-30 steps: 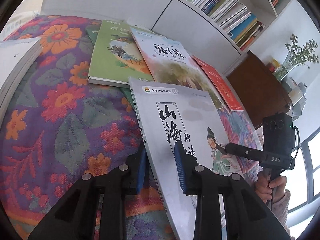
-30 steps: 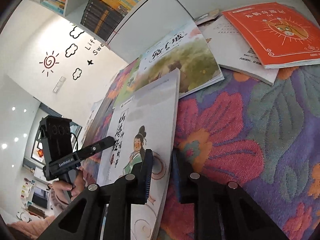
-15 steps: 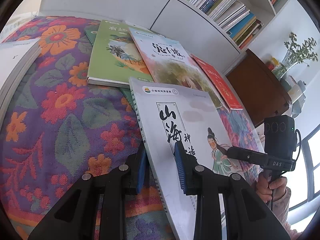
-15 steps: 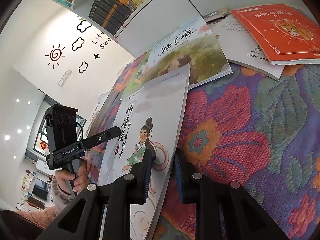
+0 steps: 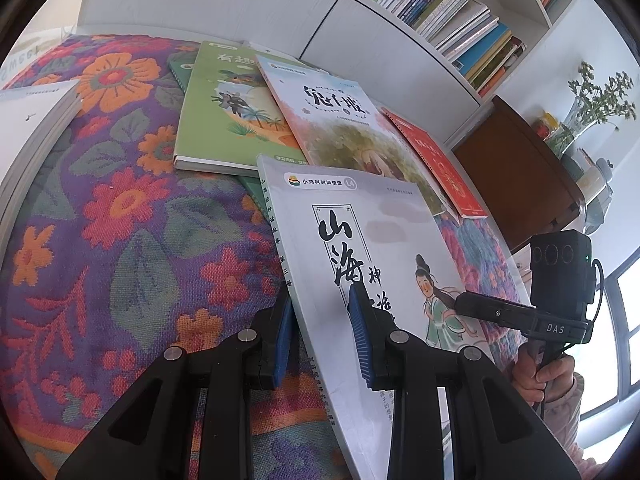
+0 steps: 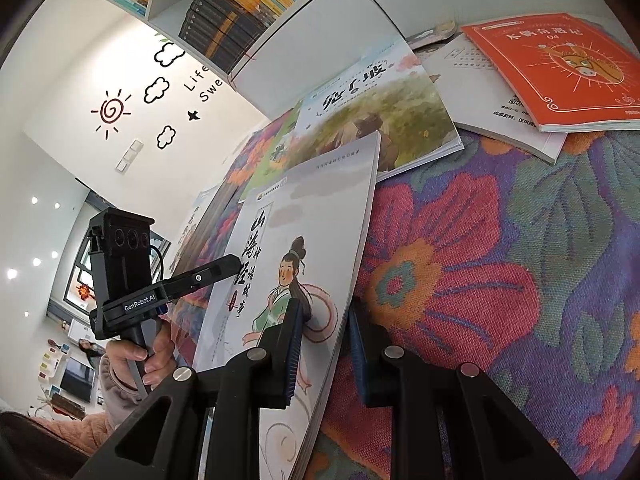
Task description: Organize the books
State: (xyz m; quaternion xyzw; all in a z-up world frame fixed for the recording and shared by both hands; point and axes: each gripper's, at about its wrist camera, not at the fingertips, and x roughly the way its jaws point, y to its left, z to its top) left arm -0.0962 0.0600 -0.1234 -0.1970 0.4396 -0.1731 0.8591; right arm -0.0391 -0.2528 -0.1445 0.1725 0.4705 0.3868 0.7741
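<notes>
- Left wrist view: the left gripper (image 5: 322, 326) has its jaws pinching the spine edge of the white storybook (image 5: 372, 248), one blue pad under the cover and one on its face. The book is tilted, its near end raised off the floral cloth (image 5: 120, 216) and its far end reaching toward the green book (image 5: 228, 120) and the pastel-cover book (image 5: 336, 128).
- Same view: the right gripper (image 5: 460, 302) reaches in from the right onto the book's opposite edge; a hand (image 5: 540, 376) holds its handle.
- Same view, limits: the red book (image 5: 436, 164) shows only as a foreshortened strip, and a thick white book (image 5: 28, 136) is cut off at the left border. Whether the white storybook's far end rests on the books behind cannot be told.
- Right wrist view: the right gripper (image 6: 324, 334) has its jaws pinching the fore edge of the white storybook (image 6: 304, 216). The left gripper (image 6: 236, 266) touches the far edge.
- Same view, limits: the orange-red book (image 6: 560, 68) lies on a white sheet or booklet (image 6: 480, 92), whose cover is mostly hidden.
- Judgement: the step in hand appears to be a two-handed lift of one book from the scattered spread. The next move calls for both hands to travel together, or the thin cover may bend or slip. No destination shows; the bookshelf (image 5: 452, 12) above is one candidate.
</notes>
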